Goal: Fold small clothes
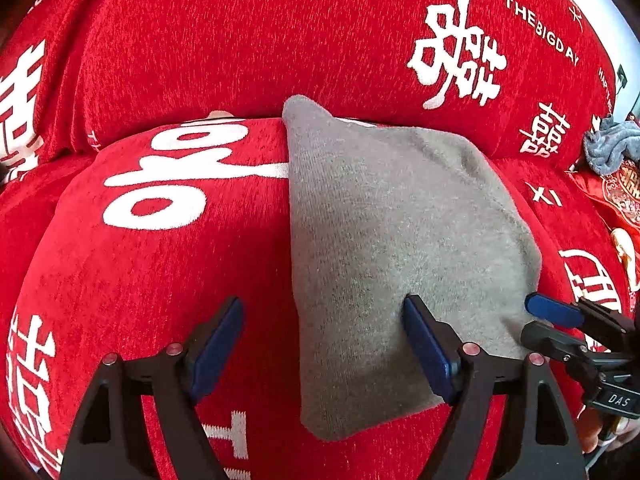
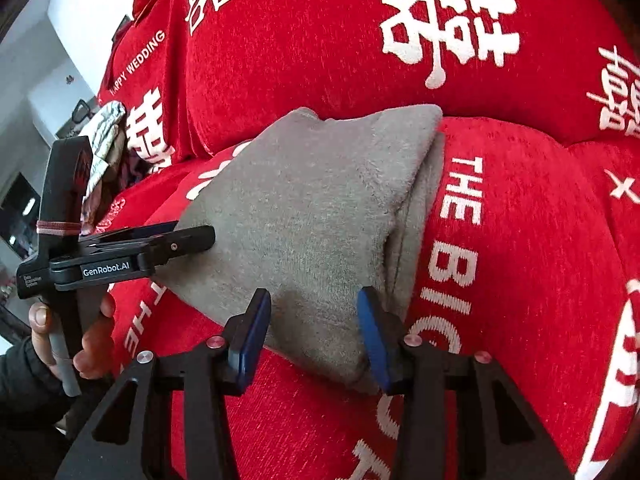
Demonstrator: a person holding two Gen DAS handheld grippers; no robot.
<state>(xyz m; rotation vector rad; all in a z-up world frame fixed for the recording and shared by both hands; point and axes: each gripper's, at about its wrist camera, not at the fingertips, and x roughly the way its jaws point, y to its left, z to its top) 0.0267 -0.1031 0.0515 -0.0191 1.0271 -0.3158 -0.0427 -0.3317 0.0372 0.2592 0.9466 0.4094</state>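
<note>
A grey knit garment (image 1: 400, 240), folded flat, lies on the red sofa seat cushion (image 1: 160, 272). My left gripper (image 1: 324, 320) stands wide open over its near left edge. One fingertip (image 1: 416, 312) rests on the grey fabric and the other is over the red cover. My right gripper (image 2: 316, 320) is open at the near right corner of the garment (image 2: 304, 216), where the folded layers show. That corner lies between the blue pads without being pinched. Each gripper shows in the other's view: the right gripper (image 1: 538, 322) and the left gripper (image 2: 196, 232), held by a hand (image 2: 92, 340).
The red sofa cover with white characters runs up the back cushion (image 1: 280, 40) just behind the garment. A crumpled blue-grey cloth (image 1: 612, 148) and a red embroidered item (image 1: 616, 196) lie at the far right. A patterned cloth pile (image 2: 104, 120) sits past the sofa's left end.
</note>
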